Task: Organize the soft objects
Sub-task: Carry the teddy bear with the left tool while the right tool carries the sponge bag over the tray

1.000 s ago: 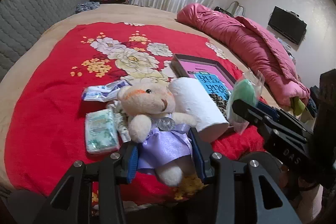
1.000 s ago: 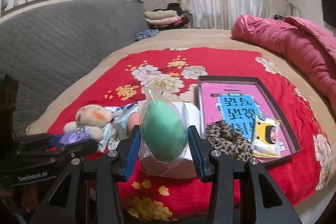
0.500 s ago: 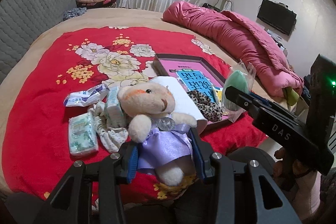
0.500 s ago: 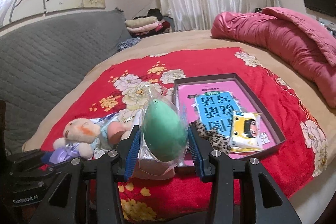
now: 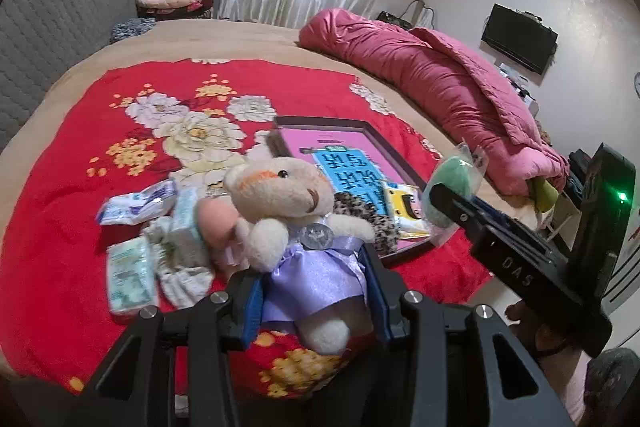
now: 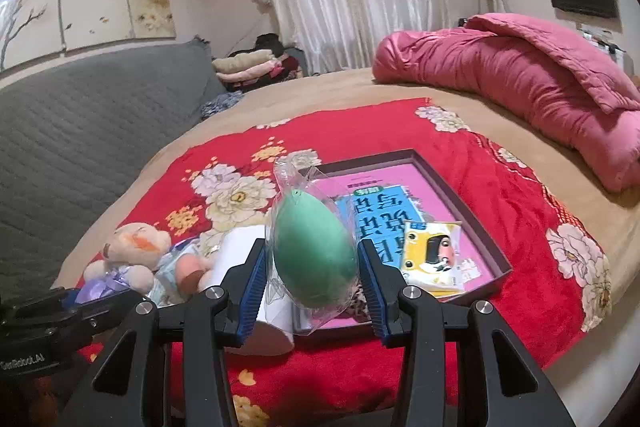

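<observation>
My left gripper (image 5: 314,285) is shut on a cream teddy bear (image 5: 298,215) in a lilac satin dress, held above the near edge of the red floral blanket (image 5: 100,147). My right gripper (image 6: 314,275) is shut on a green egg-shaped sponge (image 6: 314,253) wrapped in clear plastic. That sponge (image 5: 450,189) and the right gripper show at the right of the left wrist view. The bear (image 6: 132,259) shows at lower left in the right wrist view. A shallow brown box lid (image 6: 472,223) with a pink book inside holds a leopard scrunchie (image 5: 360,215) and a yellow tissue pack (image 6: 432,257).
A white paper roll (image 6: 256,283), a peach sponge (image 5: 216,221), tissue packs (image 5: 128,277) and a sock lie left of the box. A rolled pink duvet (image 6: 540,87) lies along the bed's right side. A grey quilted headboard (image 6: 80,131) stands on the left.
Both grippers have drawn back and slightly up from the bed with the bear and the sponge still gripped. The pile and the box now sit farther from both cameras.
</observation>
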`<action>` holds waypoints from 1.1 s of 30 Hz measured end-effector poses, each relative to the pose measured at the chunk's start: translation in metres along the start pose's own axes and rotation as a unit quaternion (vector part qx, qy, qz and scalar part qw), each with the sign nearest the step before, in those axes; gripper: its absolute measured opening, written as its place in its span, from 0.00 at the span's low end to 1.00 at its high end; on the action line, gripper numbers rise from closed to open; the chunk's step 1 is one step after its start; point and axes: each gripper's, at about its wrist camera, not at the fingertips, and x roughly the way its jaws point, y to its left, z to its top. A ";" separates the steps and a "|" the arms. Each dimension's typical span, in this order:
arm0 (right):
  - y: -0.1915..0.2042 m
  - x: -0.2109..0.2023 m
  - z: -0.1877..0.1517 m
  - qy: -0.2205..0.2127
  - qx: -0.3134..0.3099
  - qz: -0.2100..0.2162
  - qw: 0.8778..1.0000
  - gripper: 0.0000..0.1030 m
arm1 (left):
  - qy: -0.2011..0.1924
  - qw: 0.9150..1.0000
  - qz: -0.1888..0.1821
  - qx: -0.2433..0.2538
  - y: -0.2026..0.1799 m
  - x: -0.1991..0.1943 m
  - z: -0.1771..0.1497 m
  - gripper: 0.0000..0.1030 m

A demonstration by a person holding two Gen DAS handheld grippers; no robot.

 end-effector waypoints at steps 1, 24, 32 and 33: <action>-0.003 -0.001 0.000 -0.002 0.004 -0.003 1.000 0.45 | 0.000 1.000 0.000 0.004 -0.004 0.002 0.001 0.43; -0.064 -0.014 0.014 -0.051 0.053 -0.075 0.994 0.45 | 0.033 0.998 -0.040 0.047 -0.067 0.063 0.015 0.43; -0.069 -0.011 0.014 -0.052 0.061 -0.081 0.993 0.45 | 0.042 0.998 -0.041 0.039 -0.073 0.087 0.025 0.43; -0.070 -0.012 0.014 -0.056 0.062 -0.083 0.993 0.45 | 0.043 0.997 -0.043 0.037 -0.073 0.089 0.025 0.43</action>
